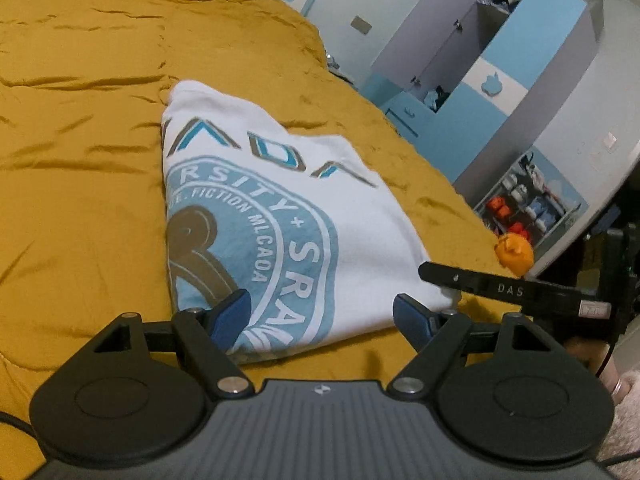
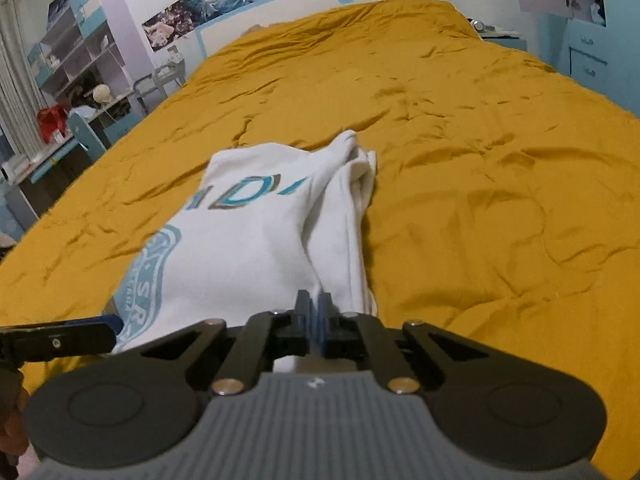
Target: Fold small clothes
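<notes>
The white printed T-shirt [image 1: 256, 216] lies part-folded on the mustard bedspread [image 2: 480, 160]; light, limp cotton, it should sag unless taken by a hem corner. Right gripper [image 2: 314, 312] jaws are closed on its near edge; left gripper [image 1: 320, 316] jaws gape empty above it

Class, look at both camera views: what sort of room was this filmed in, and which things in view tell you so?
Most likely a bedroom, perhaps a child's. A bed with a mustard quilt fills the view, a blue and white wardrobe stands beside it, and posters hang above the headboard. A white T-shirt lies on the quilt.
</notes>
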Demonstrator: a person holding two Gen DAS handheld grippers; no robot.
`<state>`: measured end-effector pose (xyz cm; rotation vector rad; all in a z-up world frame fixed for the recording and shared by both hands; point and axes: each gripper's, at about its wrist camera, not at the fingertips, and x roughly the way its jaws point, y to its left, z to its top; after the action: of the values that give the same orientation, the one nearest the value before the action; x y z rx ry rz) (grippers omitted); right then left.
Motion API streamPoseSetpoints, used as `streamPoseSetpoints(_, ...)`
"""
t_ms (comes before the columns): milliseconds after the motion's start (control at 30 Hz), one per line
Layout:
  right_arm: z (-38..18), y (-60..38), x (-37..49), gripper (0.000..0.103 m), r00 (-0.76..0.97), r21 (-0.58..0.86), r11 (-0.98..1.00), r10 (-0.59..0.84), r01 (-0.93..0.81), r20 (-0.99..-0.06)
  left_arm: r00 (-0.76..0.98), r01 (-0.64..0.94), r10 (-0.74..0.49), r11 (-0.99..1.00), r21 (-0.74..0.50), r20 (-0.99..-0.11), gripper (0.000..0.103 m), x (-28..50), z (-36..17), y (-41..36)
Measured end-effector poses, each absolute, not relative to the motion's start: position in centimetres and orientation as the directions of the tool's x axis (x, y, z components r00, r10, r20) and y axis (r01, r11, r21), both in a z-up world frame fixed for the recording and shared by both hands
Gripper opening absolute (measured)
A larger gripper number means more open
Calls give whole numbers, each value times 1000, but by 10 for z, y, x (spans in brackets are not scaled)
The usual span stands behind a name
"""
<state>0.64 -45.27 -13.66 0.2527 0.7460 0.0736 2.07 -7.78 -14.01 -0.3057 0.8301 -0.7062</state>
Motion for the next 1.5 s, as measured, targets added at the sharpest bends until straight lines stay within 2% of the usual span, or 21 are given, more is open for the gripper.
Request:
streamPoseSetpoints(167, -136, -455, 10, 0, 734, 269, 960, 128, 77, -667, 467, 453, -670, 742, -494, -578, 92, 19, -125, -76)
streamPoseSetpoints(200, -129, -452, 7, 5, 749, 251, 965, 109, 79, -654, 476, 451, -671, 741, -498, -568, 92, 17, -118, -74)
streamPoseSetpoints(300, -103, -432, -9, 8, 805, 191, 982, 123, -13, -580, 505, 456, -692, 722, -521, -516, 92, 5, -101, -63)
streamPoseSetpoints(367, -94, -421, -15, 8, 810, 172, 983, 158, -72, -564, 527, 449, -677, 735, -507, -514, 92, -2, -99, -57)
streamPoseSetpoints(533, -114, -411, -13, 8, 756, 158, 982, 181, -104, -629, 458, 385, -671, 741, -550, -583, 92, 10, -124, -55)
streamPoseSetpoints(700, -136, -419, -16, 5, 733, 160, 986, 142, -46, -665, 446, 472, -659, 748, -467, -605, 94, 7, -132, -64)
streamPoseSetpoints(900, -131, -417, -5, 6, 713, 140, 989, 138, -56, -688, 413, 478, -678, 730, -489, -608, 94, 11, -123, -60)
streamPoseSetpoints(933, -126, -416, -5, 7, 714, 132, 989, 138, -64, -686, 412, 461, -683, 727, -509, -603, 94, 14, -118, -55)
streamPoseSetpoints(1000, -112, -411, -1, 22, 734, 114, 989, 150, -99, -662, 438, 412, -692, 722, -556, -574, 94, 18, -109, -45)
streamPoseSetpoints(1067, -95, -406, 8, 31, 769, 91, 987, 161, -134, -618, 460, 381, -709, 701, -603, -534, 94, 23, -105, -35)
streamPoseSetpoints(1200, -81, -397, 43, 31, 801, 90, 981, 192, -171, -567, 454, 327, -716, 687, -649, -530, 94, 36, -108, -32)
streamPoseSetpoints(1333, -102, -396, 78, 31, 765, 119, 980, 200, -161, -612, 421, 287, -691, 716, -636, -588, 94, 43, -126, -40)
streamPoseSetpoints(1400, -116, -398, 90, 31, 740, 102, 986, 164, -129, -652, 420, 297, -684, 724, -622, -596, 94, 43, -131, -44)
streamPoseSetpoints(1500, -126, -408, 92, 30, 731, 149, 983, 179, -106, -659, 431, 317, -673, 736, -598, -601, 94, 41, -131, -49)
